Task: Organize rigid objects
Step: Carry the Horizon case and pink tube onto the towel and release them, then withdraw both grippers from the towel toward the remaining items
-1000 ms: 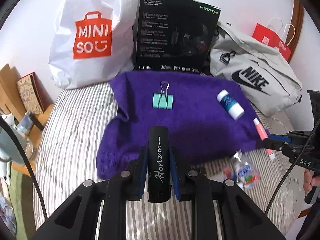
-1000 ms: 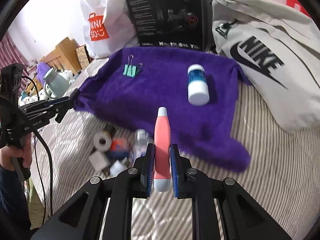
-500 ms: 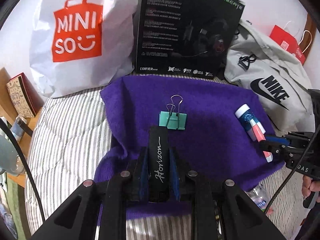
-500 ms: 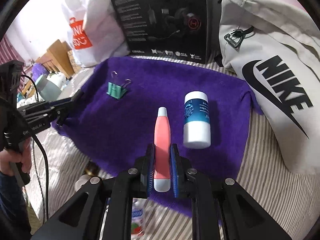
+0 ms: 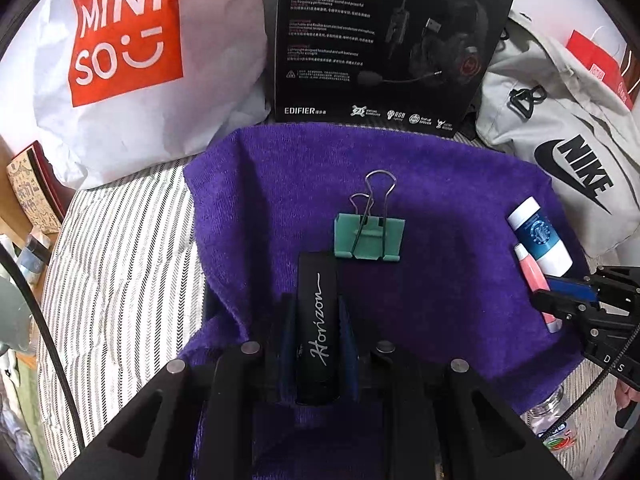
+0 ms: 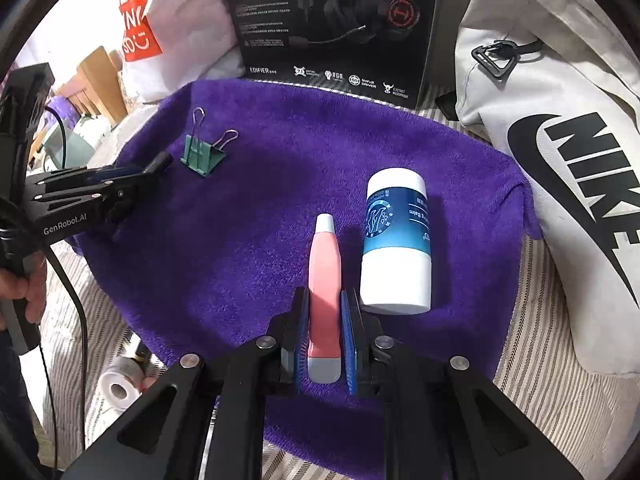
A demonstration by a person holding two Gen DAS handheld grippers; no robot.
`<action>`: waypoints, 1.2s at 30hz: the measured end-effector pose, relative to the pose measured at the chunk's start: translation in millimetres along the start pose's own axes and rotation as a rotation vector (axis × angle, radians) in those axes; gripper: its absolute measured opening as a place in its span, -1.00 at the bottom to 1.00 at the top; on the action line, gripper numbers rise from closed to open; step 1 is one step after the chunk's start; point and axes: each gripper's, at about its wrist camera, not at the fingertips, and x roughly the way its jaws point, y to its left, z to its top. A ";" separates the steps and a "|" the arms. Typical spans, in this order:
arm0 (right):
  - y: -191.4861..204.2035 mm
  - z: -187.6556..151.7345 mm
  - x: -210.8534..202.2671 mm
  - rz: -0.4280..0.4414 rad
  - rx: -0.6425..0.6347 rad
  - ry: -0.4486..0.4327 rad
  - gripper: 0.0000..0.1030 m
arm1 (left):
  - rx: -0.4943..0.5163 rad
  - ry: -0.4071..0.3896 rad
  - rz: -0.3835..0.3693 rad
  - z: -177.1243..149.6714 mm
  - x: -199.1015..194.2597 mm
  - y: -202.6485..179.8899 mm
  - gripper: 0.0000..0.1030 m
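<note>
My left gripper (image 5: 318, 312) is shut on a black oblong case (image 5: 318, 316) marked Horizon, low over the purple towel (image 5: 440, 184), its far end just short of a green binder clip (image 5: 370, 236). My right gripper (image 6: 324, 308) is shut on a pink tube (image 6: 325, 264) with a grey cap, held just left of a blue-and-white balm stick (image 6: 396, 240) lying on the purple towel (image 6: 260, 220). The right wrist view also shows the binder clip (image 6: 202, 156) and the left gripper (image 6: 156, 164). In the left wrist view, the right gripper (image 5: 548, 292) and the pink tube (image 5: 530, 270) sit beside the balm stick (image 5: 540, 236).
Behind the towel stand a white Miniso bag (image 5: 132, 60), a black headset box (image 5: 384, 44) and a grey Nike bag (image 6: 560, 140). The striped bedcover (image 5: 120, 260) surrounds the towel. A tape roll (image 6: 118, 390) and a small bottle (image 5: 554, 424) lie below the towel's near edge. A hand (image 6: 20, 284) holds the left gripper's handle.
Both grippers have moved forward and down over the towel with their loads. The black case has come close to the binder clip, and the pink tube has come alongside the balm stick.
</note>
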 end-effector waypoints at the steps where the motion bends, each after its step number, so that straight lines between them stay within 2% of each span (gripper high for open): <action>1: 0.0 -1.1 -0.1 -0.002 -0.002 0.000 -0.70 | 0.001 0.001 0.003 -0.2 1.5 0.0 -0.59; 13: -2.4 -4.9 4.6 -0.003 0.003 -0.005 -0.67 | 0.029 -0.003 0.029 -4.6 2.6 -3.1 -0.59; 14: -2.3 -5.0 4.4 -0.001 0.002 -0.007 -0.65 | 0.032 -0.002 0.032 -5.6 1.5 -3.6 -0.55; 17: -3.9 -6.8 2.7 0.028 0.012 -0.010 -0.48 | 0.035 0.005 0.021 -8.2 -0.3 -6.1 -0.35; 21: -4.6 -10.0 -1.9 0.013 0.015 -0.010 -0.07 | 0.032 0.014 0.038 -11.5 -2.2 -9.4 -0.30; 27: -7.0 -17.1 -24.2 -0.007 0.034 -0.045 -0.03 | 0.022 -0.001 0.052 -16.4 -24.0 -13.1 -0.24; 31: -8.8 -26.3 -43.9 -0.017 0.051 -0.072 -0.01 | 0.044 -0.043 0.061 -23.8 -52.2 -20.5 0.03; 36: -7.9 -48.7 -76.0 -0.011 0.093 -0.118 0.10 | 0.067 -0.066 0.052 -46.5 -79.8 -30.9 0.04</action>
